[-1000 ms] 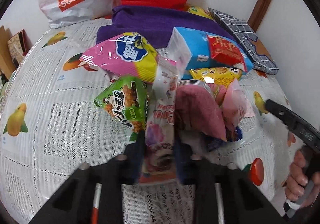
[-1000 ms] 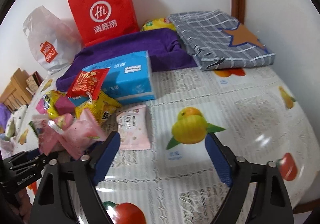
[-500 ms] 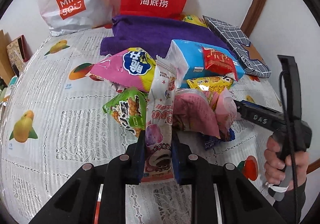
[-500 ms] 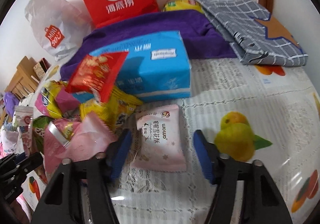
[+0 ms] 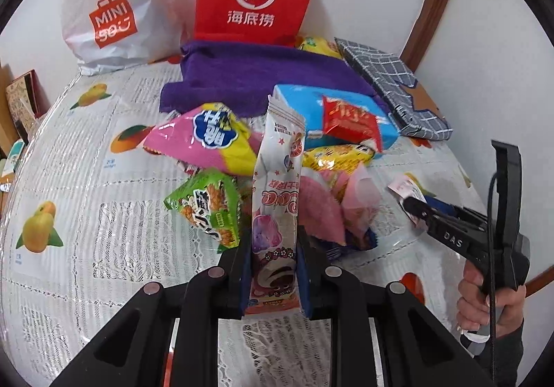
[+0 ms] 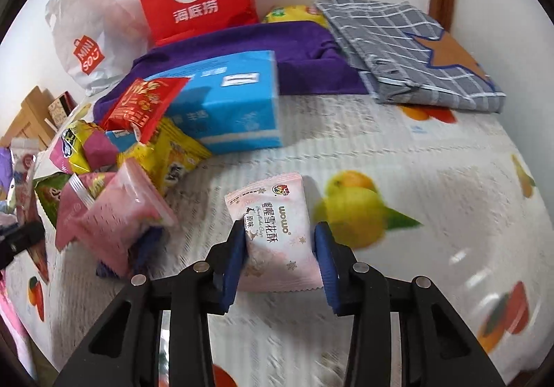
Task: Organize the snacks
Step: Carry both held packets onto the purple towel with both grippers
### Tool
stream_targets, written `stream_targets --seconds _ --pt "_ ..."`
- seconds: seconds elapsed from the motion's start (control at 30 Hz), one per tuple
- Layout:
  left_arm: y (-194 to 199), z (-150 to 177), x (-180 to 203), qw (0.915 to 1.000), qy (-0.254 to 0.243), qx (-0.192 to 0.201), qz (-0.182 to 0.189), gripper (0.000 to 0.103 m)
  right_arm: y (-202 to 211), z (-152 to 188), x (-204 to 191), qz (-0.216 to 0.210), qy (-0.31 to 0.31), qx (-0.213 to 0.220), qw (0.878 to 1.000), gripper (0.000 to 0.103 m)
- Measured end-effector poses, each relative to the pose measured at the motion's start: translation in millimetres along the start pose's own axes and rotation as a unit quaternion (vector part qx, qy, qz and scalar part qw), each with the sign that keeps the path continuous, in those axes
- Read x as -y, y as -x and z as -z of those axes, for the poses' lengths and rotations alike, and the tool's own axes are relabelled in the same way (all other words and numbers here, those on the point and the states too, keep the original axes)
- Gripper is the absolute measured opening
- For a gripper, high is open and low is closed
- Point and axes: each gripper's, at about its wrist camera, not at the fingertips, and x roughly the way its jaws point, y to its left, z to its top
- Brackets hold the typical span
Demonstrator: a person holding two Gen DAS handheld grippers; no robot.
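The right gripper (image 6: 278,257), spread wide over bare tablecloth (image 6: 398,151) a second earlier, had just been closing and now pinched the pale pink snowflake-crisp packet (image 6: 277,241) between its blue pads. The left gripper (image 5: 273,269) stayed clenched on the upright cake-roll wrapper (image 5: 277,200), the snack pile (image 5: 325,193) just ahead.

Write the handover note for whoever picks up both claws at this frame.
Left claw: shut on a tall white-and-pink cake packet, held upright above the snack pile.
Right claw: jaws have just been closing, pads now against both sides of the small pink nougat packet, which sits apart from the pile on the tablecloth.
Done: two packets gripped.
Left: the green packet, pink-yellow bag, red packet and the rest lie heaped by the blue tissue pack.
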Motion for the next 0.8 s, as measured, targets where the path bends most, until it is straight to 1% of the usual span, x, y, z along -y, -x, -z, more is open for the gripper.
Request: stream_targets --seconds 0.1,0.2,0.33,0.47,0.63,0.8 --pt "4.7 -2.8 2.2 1.0000 0.003 -0.001 -0.001 0.021 15.7 1.6 9.0 0.002 -0.018 0.006 1.000 0.040" --pt "8.4 -8.2 4.9 0.9999 0.006 -0.003 0.008 0.021 29.3 0.8 15.2 0.006 -0.033 0.015 0.999 0.040" --pt "14.1 -18.1 14.3 1.0000 -0.005 0.004 0.005 0.021 46.3 -3.5 17.4 0.011 -0.034 0.031 0.999 0.040" --pt "14.5 -32.0 22.3 0.9999 -0.007 0.004 0.009 0.021 61.1 -11.9 14.9 0.012 -0.027 0.046 0.999 0.040" --pt "10.8 -53.0 28.8 0.9997 -0.009 0.000 0.023 0.021 74.7 -29.6 9.4 0.012 -0.023 0.057 0.998 0.040" --pt "9.1 -80.5 34.8 0.9996 -0.022 0.010 0.013 0.021 80.1 -53.9 1.3 0.010 -0.012 0.071 0.997 0.040"
